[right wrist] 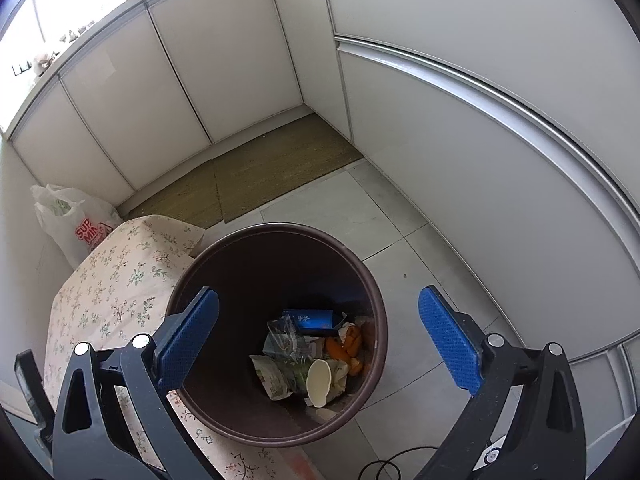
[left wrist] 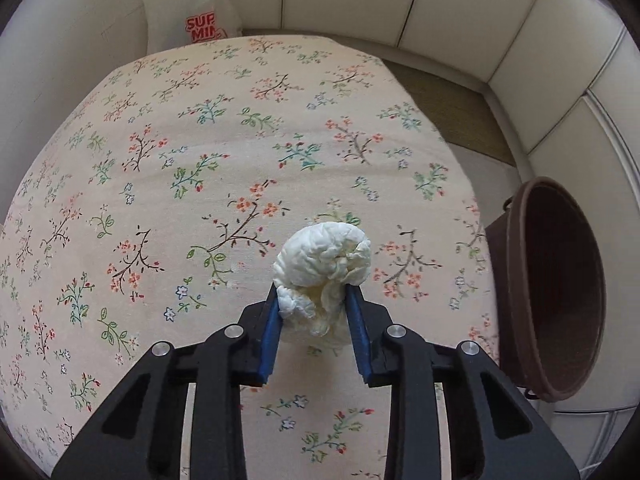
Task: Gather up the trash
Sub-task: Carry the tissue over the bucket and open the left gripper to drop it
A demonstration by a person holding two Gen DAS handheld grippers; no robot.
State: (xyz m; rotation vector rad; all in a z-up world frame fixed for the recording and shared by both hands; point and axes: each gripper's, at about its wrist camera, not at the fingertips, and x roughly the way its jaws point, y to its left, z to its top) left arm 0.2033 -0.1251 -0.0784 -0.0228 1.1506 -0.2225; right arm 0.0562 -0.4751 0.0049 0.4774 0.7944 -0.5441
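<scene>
A crumpled white tissue ball sits between the blue pads of my left gripper, which is shut on it just above the floral tablecloth. The brown trash bin stands off the table's right edge. In the right wrist view the same bin lies straight below, holding a blue box, orange peels, a paper cup and plastic wrappers. My right gripper hangs open over the bin with nothing between its pads.
A white plastic shopping bag with red lettering leans against the cabinets behind the table; the bag also shows in the right wrist view. White cabinet doors ring the corner. A woven mat and grey floor tiles lie beyond the bin. A black cable curls on the floor.
</scene>
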